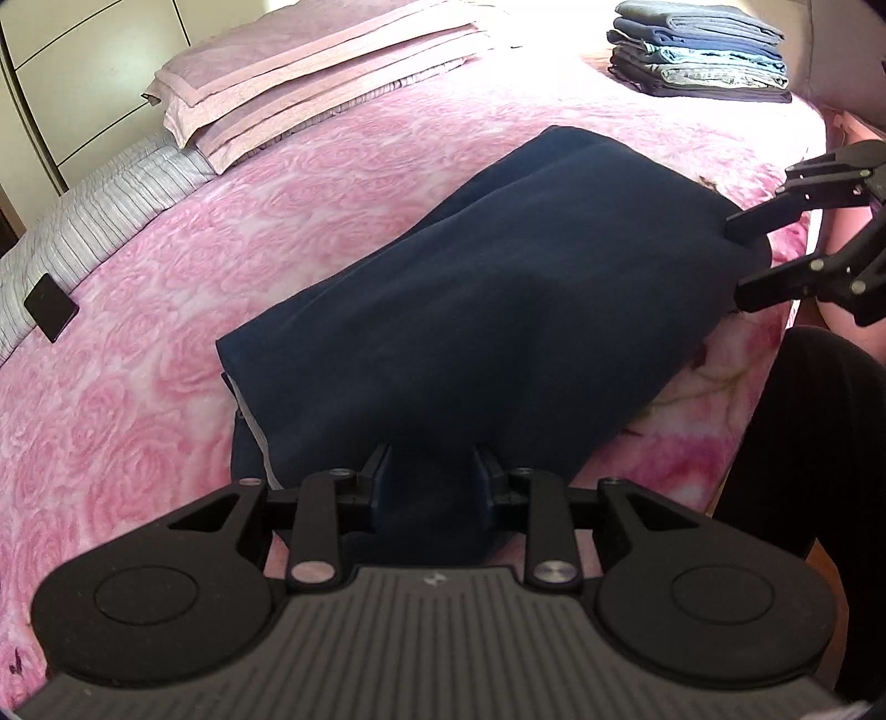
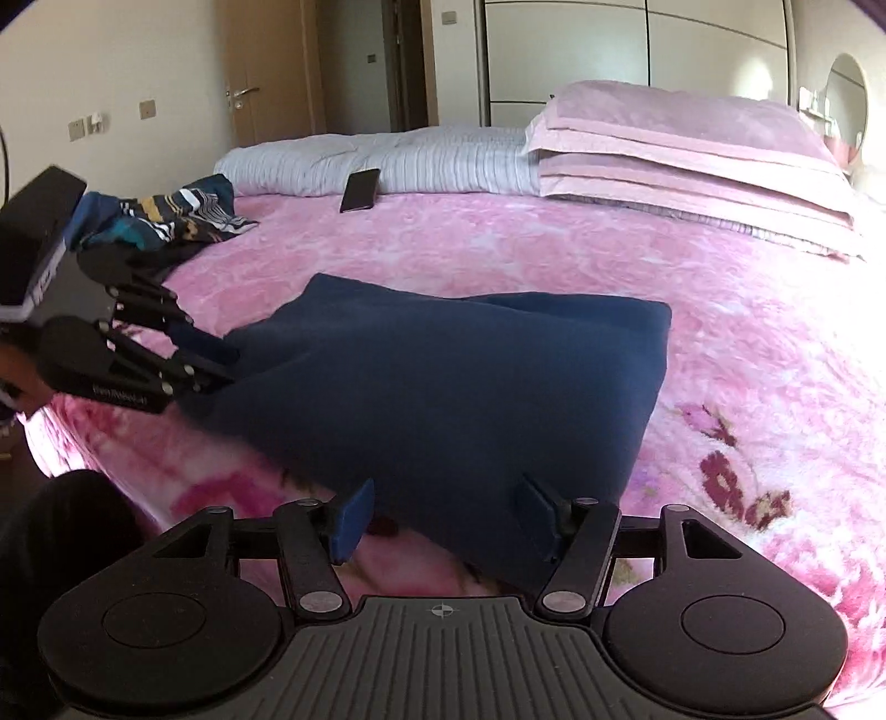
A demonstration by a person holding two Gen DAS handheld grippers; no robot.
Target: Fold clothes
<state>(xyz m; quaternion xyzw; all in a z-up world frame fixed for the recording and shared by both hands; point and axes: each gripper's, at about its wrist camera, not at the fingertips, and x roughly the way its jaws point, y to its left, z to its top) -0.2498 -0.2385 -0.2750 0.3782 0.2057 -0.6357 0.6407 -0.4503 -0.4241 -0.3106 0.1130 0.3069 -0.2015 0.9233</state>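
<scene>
- A crumpled, striped, multicoloured garment lies well apart from the dark navy folded cloth garment, toward the far left corner of the pink rose-patterned bedspread; by my judgement it is not yet folded.
- The left gripper straddles the navy garment's near-left end. Cloth bunches between its jaws, which look closed on it.
- The navy garment lies across the near edge of the bedspread, already folded into a thick, soft-looking rectangular bundle. Pale lining shows at its left edge, the top is smooth, and the near side appears raised off the bedspread.
- The right gripper is at the navy garment's near-right corner. Its blue-padded jaws stand apart on either side of the cloth, not pressing it.
- Beyond the navy garment's right end sits a neat stack of folded blue and grey clothes, finished work by my judgement.
- I judge the task well along: this piece needs a last fold or a move to the stack.
</scene>
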